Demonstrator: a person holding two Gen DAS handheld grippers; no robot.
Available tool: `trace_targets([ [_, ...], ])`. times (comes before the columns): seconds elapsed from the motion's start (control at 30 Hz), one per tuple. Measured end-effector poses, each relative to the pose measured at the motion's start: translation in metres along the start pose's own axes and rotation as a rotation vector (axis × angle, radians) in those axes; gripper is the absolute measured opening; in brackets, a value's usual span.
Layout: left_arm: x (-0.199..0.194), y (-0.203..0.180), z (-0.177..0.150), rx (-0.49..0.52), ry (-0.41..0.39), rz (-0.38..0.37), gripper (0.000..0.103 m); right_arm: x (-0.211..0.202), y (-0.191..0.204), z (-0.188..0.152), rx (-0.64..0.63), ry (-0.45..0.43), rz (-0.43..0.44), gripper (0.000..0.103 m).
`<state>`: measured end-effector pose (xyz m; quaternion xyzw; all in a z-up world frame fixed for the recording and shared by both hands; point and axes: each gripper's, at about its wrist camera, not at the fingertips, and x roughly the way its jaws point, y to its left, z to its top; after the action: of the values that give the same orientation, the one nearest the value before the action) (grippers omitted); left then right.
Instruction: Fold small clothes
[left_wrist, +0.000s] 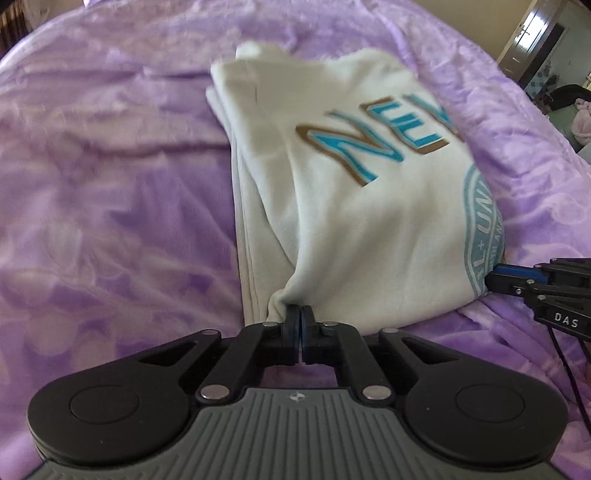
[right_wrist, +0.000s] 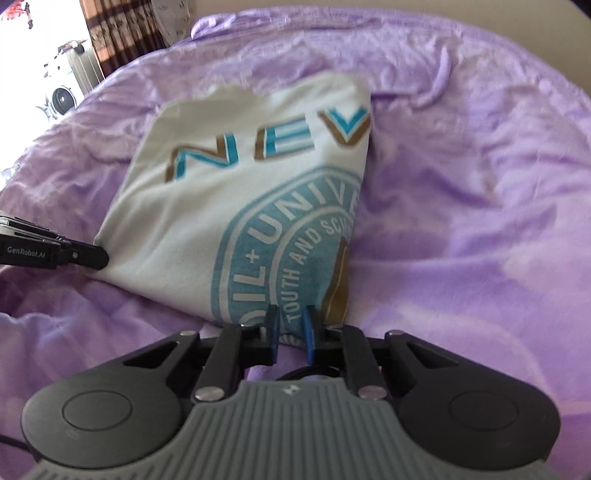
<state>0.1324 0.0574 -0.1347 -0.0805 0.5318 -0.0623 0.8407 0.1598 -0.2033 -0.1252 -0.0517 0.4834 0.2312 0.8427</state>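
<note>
A white T-shirt (left_wrist: 343, 192), folded lengthwise and printed with blue and gold lettering, is laid on a purple blanket (left_wrist: 110, 192). Its near left corner is pinched between the pressed-together jaws of the left gripper (left_wrist: 300, 314). Its near right hem is held between the blue pads of the right gripper (right_wrist: 291, 325), whose jaws are closed on the cloth.

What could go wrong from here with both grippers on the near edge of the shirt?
1. The left gripper pinches only a small tuck at the shirt corner; a pull could slip it free.
2. The right gripper shows fabric between pads that look slightly apart, so its grip may be loose.
3. Layers stacked along the left fold could shift on the soft blanket.
</note>
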Motion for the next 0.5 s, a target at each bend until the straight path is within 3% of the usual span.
trace_targets([
  [0.3,-0.015,-0.01,0.005,0.047,-0.02,0.013,0.011,-0.001,0.002,0.005,-0.012,0.01,-0.001,0.009],
  [0.5,-0.076,-0.033,0.014,0.141,-0.186,0.082,0.031,-0.05,0.011,0.019,-0.043,-0.101,-0.012,0.035],
])
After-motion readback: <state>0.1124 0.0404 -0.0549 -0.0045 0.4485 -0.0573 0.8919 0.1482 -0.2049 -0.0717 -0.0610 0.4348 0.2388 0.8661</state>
